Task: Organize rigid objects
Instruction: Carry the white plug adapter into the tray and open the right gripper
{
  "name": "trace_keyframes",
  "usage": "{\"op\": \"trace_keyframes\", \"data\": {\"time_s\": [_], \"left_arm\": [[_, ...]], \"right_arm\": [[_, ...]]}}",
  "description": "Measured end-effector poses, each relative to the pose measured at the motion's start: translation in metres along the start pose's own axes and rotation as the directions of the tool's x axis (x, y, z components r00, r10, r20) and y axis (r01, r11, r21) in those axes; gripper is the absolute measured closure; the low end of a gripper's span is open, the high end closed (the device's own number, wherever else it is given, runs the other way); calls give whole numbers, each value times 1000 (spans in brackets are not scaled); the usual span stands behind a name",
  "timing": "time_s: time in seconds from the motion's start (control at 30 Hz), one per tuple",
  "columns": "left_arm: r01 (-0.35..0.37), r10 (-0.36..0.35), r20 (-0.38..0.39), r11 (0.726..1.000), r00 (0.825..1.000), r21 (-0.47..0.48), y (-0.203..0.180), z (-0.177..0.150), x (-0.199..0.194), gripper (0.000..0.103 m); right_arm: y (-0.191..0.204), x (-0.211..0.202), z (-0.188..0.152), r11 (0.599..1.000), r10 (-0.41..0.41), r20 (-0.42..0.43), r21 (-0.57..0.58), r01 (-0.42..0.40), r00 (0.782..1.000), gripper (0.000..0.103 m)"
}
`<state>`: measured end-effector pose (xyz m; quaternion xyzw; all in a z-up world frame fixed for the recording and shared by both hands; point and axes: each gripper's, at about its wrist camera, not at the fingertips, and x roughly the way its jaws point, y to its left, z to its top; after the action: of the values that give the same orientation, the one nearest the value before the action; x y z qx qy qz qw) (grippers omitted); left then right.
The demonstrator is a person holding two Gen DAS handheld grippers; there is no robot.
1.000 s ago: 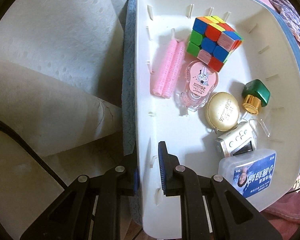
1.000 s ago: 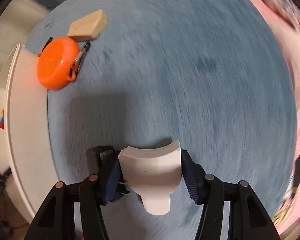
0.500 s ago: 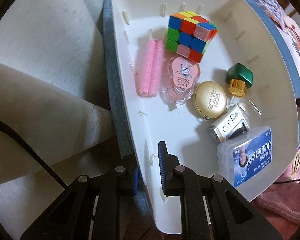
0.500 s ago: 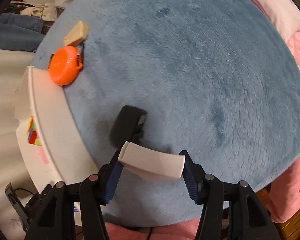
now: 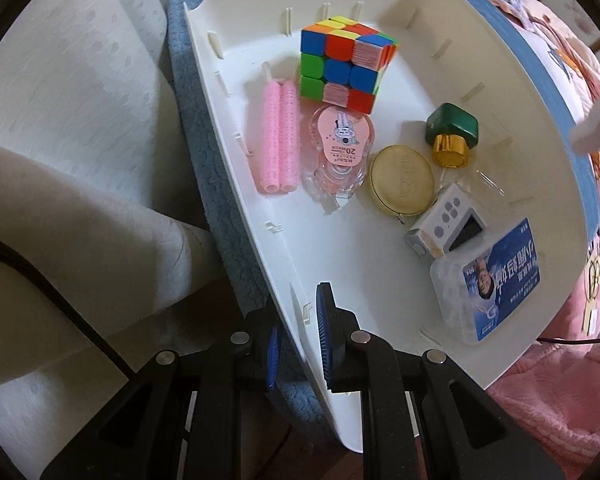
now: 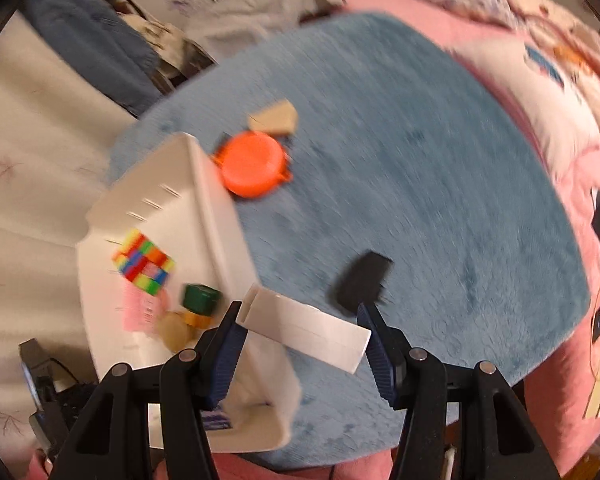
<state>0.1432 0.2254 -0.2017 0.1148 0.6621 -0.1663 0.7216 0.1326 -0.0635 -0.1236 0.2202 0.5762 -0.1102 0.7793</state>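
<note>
Clamping the near wall of the white tray (image 5: 380, 264), your left tool (image 5: 298, 344) sits at the lower centre of its view, one pad inside the wall and one outside. Inside the tray lie a colour cube (image 5: 346, 64), pink rollers (image 5: 278, 136), a gold round case (image 5: 402, 180), a green-capped bottle (image 5: 452, 132) and a blue-labelled box (image 5: 488, 280). Your right tool (image 6: 304, 344) grips a white curved piece (image 6: 304, 324) at the bottom centre of its blurred view, apparently above the tray's edge. On the blue mat (image 6: 440, 184), an orange round case (image 6: 254, 164) touches the tray's outer wall; a black object (image 6: 360, 280) lies apart.
</note>
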Motion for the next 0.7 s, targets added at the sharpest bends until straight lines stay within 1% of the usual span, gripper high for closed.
{"op": "trace_keyframes", "data": {"time_s": [0.13,0.27,0.37,0.5,0.7], "left_arm": [[19,-19,5,1000,1000,20,1,-1,0,88],[30,-30,6,999,1000,31,2,-2,1,88],[33,-34,7,999,999,37,3,-3,1,88],[34,-35,10,998,999,43,3,-4,1,88],[39,-40,15,998,999,50,3,-5,0,88]], "right_arm": [[29,-26,-4,995,42,108,-98,-32,993,46],[60,-37,-13,977,77,167,-211,-41,983,46],[75,-34,-21,963,106,176,-263,-57,979,46],[90,-32,-32,947,124,171,-315,-65,978,46],[102,-28,-49,931,130,134,-357,-75,982,46]]}}
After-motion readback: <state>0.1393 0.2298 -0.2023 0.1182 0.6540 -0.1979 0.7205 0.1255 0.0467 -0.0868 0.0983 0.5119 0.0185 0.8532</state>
